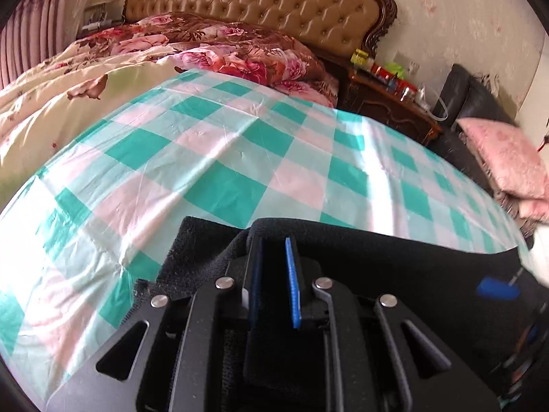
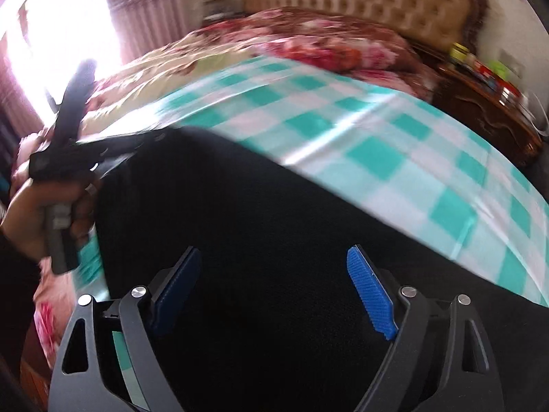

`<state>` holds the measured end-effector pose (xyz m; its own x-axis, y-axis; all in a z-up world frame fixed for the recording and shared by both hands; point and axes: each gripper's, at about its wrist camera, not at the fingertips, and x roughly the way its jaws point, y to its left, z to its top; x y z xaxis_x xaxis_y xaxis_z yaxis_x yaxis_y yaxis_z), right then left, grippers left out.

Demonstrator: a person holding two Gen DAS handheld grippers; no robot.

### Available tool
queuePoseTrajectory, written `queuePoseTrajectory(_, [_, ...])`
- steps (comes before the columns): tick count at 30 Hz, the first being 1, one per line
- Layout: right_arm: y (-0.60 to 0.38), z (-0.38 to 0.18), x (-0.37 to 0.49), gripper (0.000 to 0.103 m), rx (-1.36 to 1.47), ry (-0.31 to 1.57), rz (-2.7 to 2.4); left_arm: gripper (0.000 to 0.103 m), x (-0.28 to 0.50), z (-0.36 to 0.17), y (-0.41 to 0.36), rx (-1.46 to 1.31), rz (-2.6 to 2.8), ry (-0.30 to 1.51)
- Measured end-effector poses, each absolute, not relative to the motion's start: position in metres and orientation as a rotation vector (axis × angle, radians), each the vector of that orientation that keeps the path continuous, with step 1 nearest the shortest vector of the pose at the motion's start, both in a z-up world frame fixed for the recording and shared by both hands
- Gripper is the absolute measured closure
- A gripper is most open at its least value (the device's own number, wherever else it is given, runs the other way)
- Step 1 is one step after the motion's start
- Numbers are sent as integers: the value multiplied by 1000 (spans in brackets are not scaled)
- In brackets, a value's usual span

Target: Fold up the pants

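Observation:
Black pants [image 1: 394, 257] lie on a green-and-white checked sheet [image 1: 212, 158] on the bed. My left gripper [image 1: 273, 240] is shut on a fold of the pants at their near edge; black fabric fills the narrow gap between its blue pads. In the right wrist view the pants [image 2: 257, 223] spread wide under my right gripper [image 2: 274, 257], which is open and empty just above the fabric. The left gripper [image 2: 113, 147] and the hand holding it show at the left of that view, at the pants' left edge. The right wrist view is motion-blurred.
A floral quilt [image 1: 144, 51] is bunched at the head of the bed under a tufted headboard [image 1: 257, 0]. A wooden nightstand [image 1: 387, 99] with small items stands at right, beside a dark seat with a pink cushion [image 1: 507, 161]. A bright window [image 2: 51, 34] is at left.

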<state>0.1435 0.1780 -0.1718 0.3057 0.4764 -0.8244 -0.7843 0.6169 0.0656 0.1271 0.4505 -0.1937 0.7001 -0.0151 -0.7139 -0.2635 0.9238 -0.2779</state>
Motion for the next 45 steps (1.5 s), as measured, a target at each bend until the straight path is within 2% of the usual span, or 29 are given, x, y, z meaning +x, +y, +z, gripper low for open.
queuePoseTrajectory(1, [184,-182,139,46,-406,974,888,88,122,-191,454,-422,134,774])
queuePoseTrajectory(2, [186,-186,134,45,-429,962,880,83,116,-189,456,-452,144,765])
queuePoseTrajectory(3, [187,-188,127,45,-463,922,871,49,107,-183,459,-475,194,749])
queuePoseTrajectory(4, [189,-189,121,45,-493,896,865,24,86,-173,467,-505,295,684])
queuePoseTrajectory(5, [189,-189,120,45,-499,889,859,23,66,-168,474,-555,348,627])
queuePoseTrajectory(8, [189,-191,121,44,-491,887,862,24,13,-172,497,-777,415,532])
queuePoseTrajectory(10, [189,-192,119,44,-499,875,856,32,-24,-184,508,-925,442,496])
queuePoseTrajectory(14, [189,-192,117,44,-504,866,851,39,-49,-193,504,-1021,353,491])
queuePoseTrajectory(16, [189,-192,116,44,-507,862,852,44,-46,-197,500,-1039,301,499])
queuePoseTrajectory(23, [187,-192,113,44,-511,854,852,49,-17,-222,508,-1154,252,545])
queuePoseTrajectory(25, [187,-191,112,44,-512,852,851,55,-7,-226,511,-1160,281,587])
queuePoseTrajectory(32, [187,-192,111,44,-511,852,851,55,18,-229,517,-1134,246,667])
queuePoseTrajectory(33, [187,-192,111,44,-511,853,851,58,21,-230,519,-1132,244,671])
queuePoseTrajectory(36, [187,-192,110,44,-513,850,846,82,26,-240,527,-1161,236,680])
queuePoseTrajectory(37, [187,-192,110,43,-514,850,846,85,25,-242,529,-1178,226,675])
queuePoseTrajectory(39, [187,-191,112,42,-507,858,848,85,26,-242,529,-1167,218,669])
queuePoseTrajectory(42, [191,-184,120,27,-473,901,863,86,24,-243,528,-1160,218,655])
queuePoseTrajectory(45, [203,-173,127,24,-467,874,860,86,23,-243,527,-1158,217,640])
